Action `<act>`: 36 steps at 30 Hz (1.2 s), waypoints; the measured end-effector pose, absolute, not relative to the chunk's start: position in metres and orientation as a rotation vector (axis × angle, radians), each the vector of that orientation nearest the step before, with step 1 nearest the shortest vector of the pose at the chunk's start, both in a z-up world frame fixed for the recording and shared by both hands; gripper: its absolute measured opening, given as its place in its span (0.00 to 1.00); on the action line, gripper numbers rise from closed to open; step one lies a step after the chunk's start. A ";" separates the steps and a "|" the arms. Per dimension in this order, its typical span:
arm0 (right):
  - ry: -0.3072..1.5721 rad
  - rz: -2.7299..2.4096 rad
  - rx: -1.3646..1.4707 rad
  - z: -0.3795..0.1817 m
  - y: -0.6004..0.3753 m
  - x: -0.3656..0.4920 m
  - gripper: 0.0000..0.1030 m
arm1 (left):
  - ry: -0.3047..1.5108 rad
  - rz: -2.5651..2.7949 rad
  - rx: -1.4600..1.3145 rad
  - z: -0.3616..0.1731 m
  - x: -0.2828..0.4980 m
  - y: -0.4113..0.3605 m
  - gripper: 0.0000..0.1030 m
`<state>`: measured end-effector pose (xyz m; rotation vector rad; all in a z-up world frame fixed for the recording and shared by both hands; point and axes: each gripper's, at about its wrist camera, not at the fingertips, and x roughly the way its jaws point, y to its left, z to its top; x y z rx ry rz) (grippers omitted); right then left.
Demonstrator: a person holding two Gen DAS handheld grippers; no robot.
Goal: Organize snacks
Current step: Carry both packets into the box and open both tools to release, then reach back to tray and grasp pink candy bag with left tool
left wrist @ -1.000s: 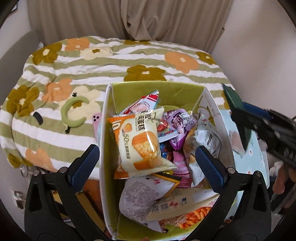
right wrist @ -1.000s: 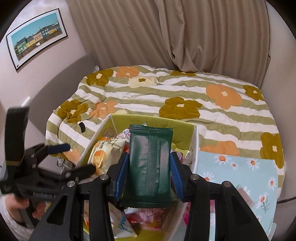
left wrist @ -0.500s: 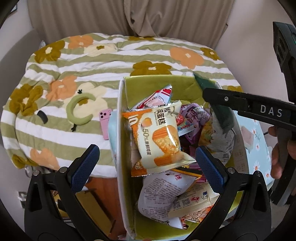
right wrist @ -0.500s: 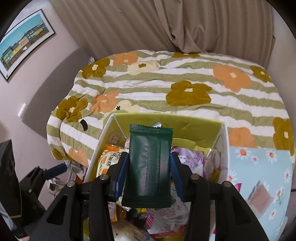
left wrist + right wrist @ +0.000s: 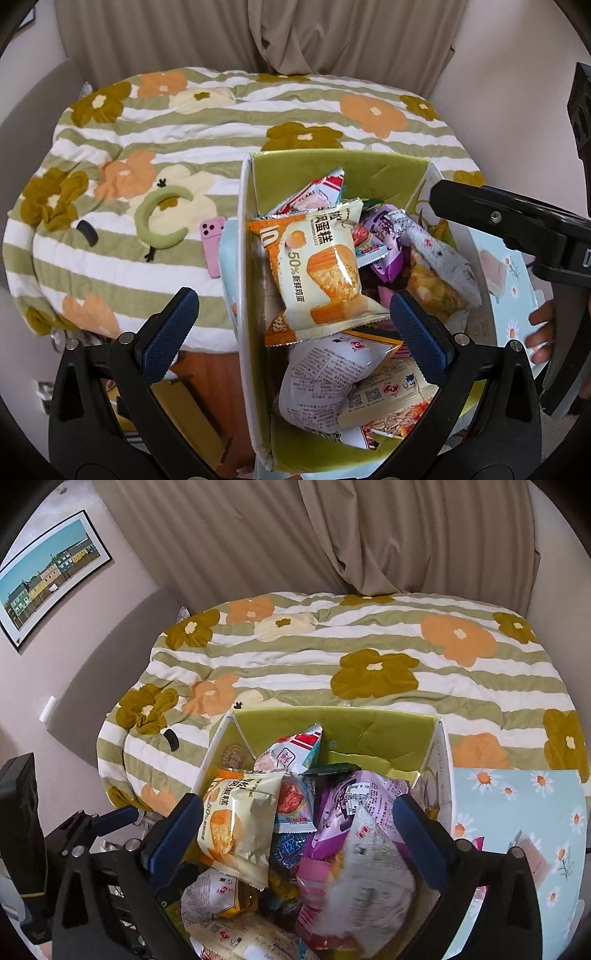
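A green-lined box [image 5: 347, 166] [image 5: 369, 727] stands on a floral blanket, filled with several snack packets. An orange-and-cream cake packet [image 5: 317, 266] [image 5: 236, 819] lies on top at the left. A dark green packet [image 5: 334, 768] lies in the box near the back, mostly buried, beside a purple packet [image 5: 365, 801]. My left gripper [image 5: 291, 328] is open and empty above the box's left wall. My right gripper [image 5: 299, 834] is open and empty over the pile; its arm shows in the left wrist view [image 5: 495, 218].
A floral blanket [image 5: 351, 657] covers the surface. A pink phone [image 5: 213, 243] and a green C-shaped cushion [image 5: 159, 221] lie left of the box. A light blue daisy-print board [image 5: 528, 812] lies to the right. Curtains hang behind.
My right gripper opened and let go of the dark green packet, which dropped into the back of the box. The right gripper moved lower over the pile. The left gripper stayed open.
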<state>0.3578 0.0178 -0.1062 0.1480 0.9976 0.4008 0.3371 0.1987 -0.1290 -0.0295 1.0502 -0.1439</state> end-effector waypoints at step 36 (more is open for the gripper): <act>0.836 0.396 0.074 -0.067 -0.284 0.276 0.99 | 0.931 -0.054 0.007 -0.108 0.254 -0.107 0.99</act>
